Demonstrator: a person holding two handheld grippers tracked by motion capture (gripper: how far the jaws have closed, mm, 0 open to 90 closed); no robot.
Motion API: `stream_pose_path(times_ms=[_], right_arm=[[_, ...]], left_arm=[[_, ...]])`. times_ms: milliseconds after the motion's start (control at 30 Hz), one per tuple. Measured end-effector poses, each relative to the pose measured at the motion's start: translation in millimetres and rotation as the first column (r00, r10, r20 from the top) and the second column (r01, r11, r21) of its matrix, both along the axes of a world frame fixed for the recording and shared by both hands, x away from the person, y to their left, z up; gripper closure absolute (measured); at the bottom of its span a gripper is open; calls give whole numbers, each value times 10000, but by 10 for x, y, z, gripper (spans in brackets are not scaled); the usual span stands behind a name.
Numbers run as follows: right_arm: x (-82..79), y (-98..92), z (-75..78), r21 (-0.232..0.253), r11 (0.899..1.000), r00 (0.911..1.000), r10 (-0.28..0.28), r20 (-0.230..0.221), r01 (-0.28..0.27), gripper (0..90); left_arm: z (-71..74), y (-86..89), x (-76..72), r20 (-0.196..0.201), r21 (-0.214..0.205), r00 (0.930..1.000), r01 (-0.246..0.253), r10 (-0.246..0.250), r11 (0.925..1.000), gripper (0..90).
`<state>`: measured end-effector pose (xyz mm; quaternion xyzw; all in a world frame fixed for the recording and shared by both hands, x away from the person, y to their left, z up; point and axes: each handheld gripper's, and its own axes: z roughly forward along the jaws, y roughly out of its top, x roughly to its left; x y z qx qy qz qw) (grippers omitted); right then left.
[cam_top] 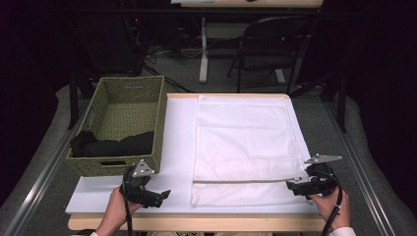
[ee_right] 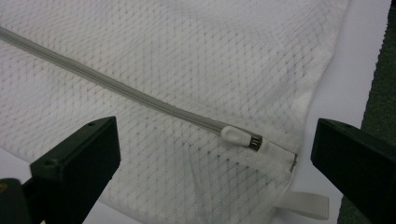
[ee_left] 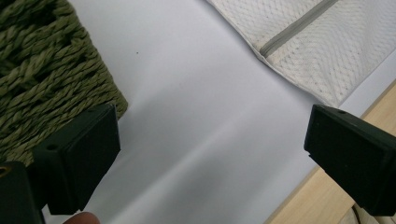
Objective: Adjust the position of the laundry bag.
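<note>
Your white mesh laundry bag (cam_top: 246, 147) lies flat on the white table cover (cam_top: 177, 147), its right edge close to the cover's right edge and its near edge just short of the wooden table lip (cam_top: 196, 222). A bare strip of cover separates the bag from the green woven basket (cam_top: 157, 118) at left, which holds dark clothing (cam_top: 113, 145). Your right gripper (cam_top: 295, 186) sits at the bag's near right corner, jaws spread wide, with the white zipper pull (ee_right: 239, 136) lying between them at the end of the grey zipper (ee_right: 116, 88). Your left gripper (cam_top: 160, 196) rests low by the basket's near corner, jaws wide and holding nothing, angled toward the bag. Both your hands grip from the table's near edge.
</note>
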<state>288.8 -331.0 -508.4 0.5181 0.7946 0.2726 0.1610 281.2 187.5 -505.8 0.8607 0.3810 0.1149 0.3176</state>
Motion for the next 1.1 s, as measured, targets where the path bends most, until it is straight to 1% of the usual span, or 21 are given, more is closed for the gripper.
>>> stream_pose_path(times_ms=[100,133,167,200,233,333,367,467,500,533,700,767,800,833,867,900,967,1000,1100], right_arm=[[12,8,2,16,10000,9999,-81,134,81,16],[30,10,12,8,9999,9998,-107,162,107,19],[30,10,12,8,9999,9998,-107,162,107,19],[37,13,12,-5,9999,9997,-127,194,127,20],[53,18,8,-78,9999,9998,-119,139,120,22],[65,16,3,-84,9999,9998,-144,116,145,23],[76,13,0,-47,9999,9998,-154,101,154,24],[108,2,-9,-7,9997,9997,-249,63,249,32],[108,2,-9,-7,9997,9997,-249,63,249,32],[113,-1,-12,18,9997,9997,-256,66,256,33],[160,4,-21,15,9996,9996,-268,56,268,37],[178,12,-24,-57,9997,9997,-249,12,249,40],[186,17,-26,-79,9997,9997,-239,-3,239,46],[193,22,-26,-89,9996,9997,-254,-19,254,56],[202,25,-32,-70,9997,9997,-254,38,254,57],[208,25,-27,-133,9995,9996,-286,-19,286,57],[227,20,-26,-143,9994,9995,-302,79,303,58],[237,17,-16,-112,9993,9993,-359,64,360,60],[258,9,-10,-153,9989,9989,-443,128,445,65]], left_arm=[[-10,-40,19,41,-16,10000,3,-3,10000,37],[-12,-84,31,10,-26,9999,153,-153,9999,38],[-12,-84,31,10,-26,9999,153,-153,9999,38],[-15,-124,38,2,6,9997,256,-256,9997,38],[-15,-142,43,13,22,9994,334,-335,9994,39],[-18,-204,72,18,63,9988,486,-486,9988,38],[-22,-224,85,12,16,9988,497,-497,9988,39],[-32,-273,144,-17,63,9981,616,-615,9981,39],[-32,-273,144,-17,63,9981,616,-615,9981,39],[-37,-292,180,-34,63,9979,641,-641,9979,39],[-40,-354,268,-64,-42,9979,644,-645,9979,37],[-44,-376,297,-54,-68,9980,623,-623,9980,35],[-41,-386,314,-51,-1,9979,643,-643,9979,35],[-45,-396,330,-47,-73,9980,630,-630,9980,35],[-41,-404,349,-40,-15,9979,652,-652,9979,37],[-45,-414,367,-54,-51,9979,651,-652,9979,38],[-51,-434,403,-65,-26,9983,573,-573,9984,41],[-52,-437,412,-15,-20,9985,553,-553,9985,43],[-55,-453,419,-31,8,9985,553,-553,9985,38]])
